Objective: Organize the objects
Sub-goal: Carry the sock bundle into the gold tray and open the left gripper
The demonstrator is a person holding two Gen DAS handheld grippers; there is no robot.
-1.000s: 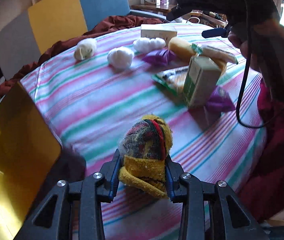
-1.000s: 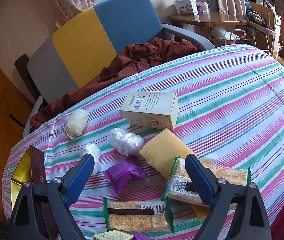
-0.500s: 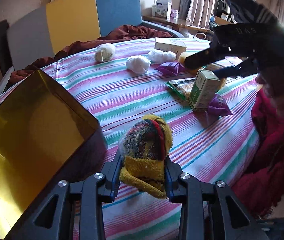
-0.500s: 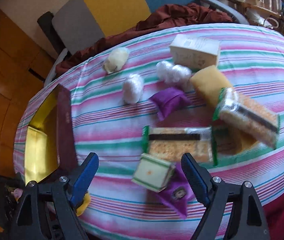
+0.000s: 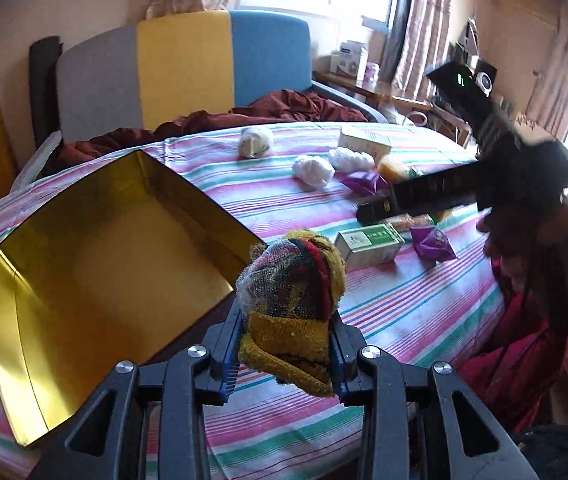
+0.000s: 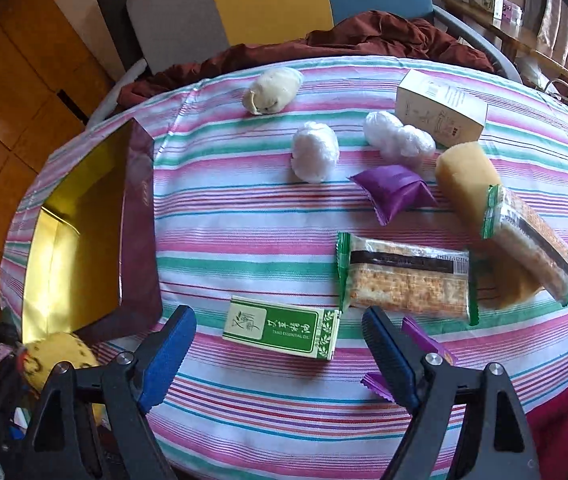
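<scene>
The tablecloth (image 6: 244,208) is striped in pink, white and teal with thin red and purple lines, and on it sit a box (image 6: 80,240) that is gold inside and maroon outside, a green-and-white carton (image 6: 282,328), two purple packets (image 6: 393,190), two white bundles (image 6: 315,152), a cream one (image 6: 272,90) and a beige box (image 6: 441,108). The rolled sock (image 5: 291,300) is mustard yellow, patched with red, dark green and grey, and the cracker packs (image 6: 403,276) are tan with green ends. Both grippers' pads (image 6: 164,354) are blue on black frames, and the chair (image 5: 188,68) is grey, yellow and blue.
</scene>
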